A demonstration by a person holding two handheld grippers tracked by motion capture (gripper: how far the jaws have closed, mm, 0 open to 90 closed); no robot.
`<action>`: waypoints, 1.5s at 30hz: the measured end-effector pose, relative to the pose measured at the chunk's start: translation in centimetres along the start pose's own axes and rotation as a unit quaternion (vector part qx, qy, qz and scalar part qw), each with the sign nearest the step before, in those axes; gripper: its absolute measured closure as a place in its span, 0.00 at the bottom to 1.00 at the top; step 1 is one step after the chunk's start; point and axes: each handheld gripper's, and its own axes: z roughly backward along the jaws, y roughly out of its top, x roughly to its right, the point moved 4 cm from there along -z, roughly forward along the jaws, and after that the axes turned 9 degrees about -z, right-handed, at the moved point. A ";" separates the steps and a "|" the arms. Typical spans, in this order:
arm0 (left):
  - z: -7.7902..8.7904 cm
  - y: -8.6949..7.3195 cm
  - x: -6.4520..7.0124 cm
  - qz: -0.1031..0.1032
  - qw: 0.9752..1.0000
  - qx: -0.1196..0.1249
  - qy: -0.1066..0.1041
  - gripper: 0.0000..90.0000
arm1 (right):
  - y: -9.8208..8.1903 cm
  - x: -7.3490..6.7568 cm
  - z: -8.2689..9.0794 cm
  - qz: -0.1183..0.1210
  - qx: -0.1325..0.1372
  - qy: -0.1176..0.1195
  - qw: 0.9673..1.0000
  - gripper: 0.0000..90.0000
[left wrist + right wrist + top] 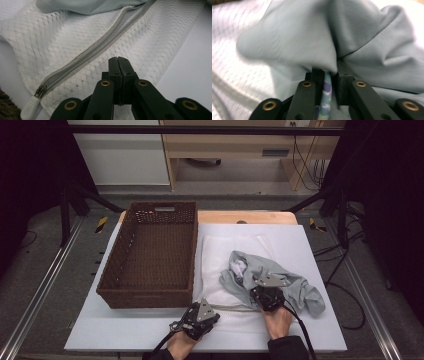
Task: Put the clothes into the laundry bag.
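A crumpled grey garment lies on the right part of a flat white mesh bag on the white table top. My right gripper is at the garment's near edge. In the right gripper view the right gripper is shut on a fold of the grey garment, with a blue-patterned strip between the jaws. My left gripper rests at the bag's near left corner. In the left gripper view the left gripper is shut over the mesh bag, beside the bag's zipper and its white pull.
An empty brown wicker basket stands on the left half of the table, touching the bag's left edge. Bare white table top lies in front of the basket and right of the garment. Black frame legs and cables stand beyond the table.
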 end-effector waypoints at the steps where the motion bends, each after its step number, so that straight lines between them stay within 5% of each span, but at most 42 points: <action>1: 0.0 0.0 0.0 0.000 1.000 0.000 0.000 0.99 | 0.0 0.0 0.0 0.000 0.000 0.000 1.000 0.90; 2: 0.0 0.0 0.0 0.002 1.000 0.000 0.000 0.99 | 0.5 0.9 0.7 -0.019 0.024 -0.016 0.999 0.90; 6: 0.0 0.0 0.1 0.001 1.000 0.000 0.003 0.99 | 0.4 2.8 0.8 -0.047 0.031 -0.046 0.997 0.90; 12: 0.3 0.1 0.2 0.000 1.000 0.005 0.004 0.99 | -0.6 3.6 -0.8 -0.037 0.020 -0.072 0.997 0.89; 15: 0.3 0.1 0.4 -0.004 1.000 0.005 0.005 0.99 | -0.8 3.8 -0.9 -0.040 0.021 -0.067 0.997 0.88; 19: 0.2 0.1 0.5 -0.012 1.000 0.004 0.007 0.99 | -0.6 4.0 -0.6 -0.055 0.016 -0.048 0.997 0.73; 26: 0.3 0.0 0.7 -0.015 1.000 0.007 0.007 0.97 | 0.9 3.5 3.2 -0.029 0.058 -0.049 0.997 0.50; 31: 0.4 0.0 0.8 -0.024 1.000 0.008 0.012 0.95 | 2.3 2.1 5.7 -0.027 0.085 0.000 0.996 0.50; 37: 0.3 -0.1 0.9 -0.023 1.000 0.003 0.010 0.96 | 1.6 -1.7 5.6 0.001 0.049 0.094 0.994 0.63; 40: 0.2 -0.1 0.8 -0.020 1.000 0.001 0.003 0.98 | 0.4 -2.8 4.7 0.013 0.020 0.114 0.993 0.69; 45: 0.3 0.0 1.0 -0.026 1.000 -0.002 0.007 0.99 | -1.6 -3.4 2.8 0.022 -0.026 0.114 0.993 0.71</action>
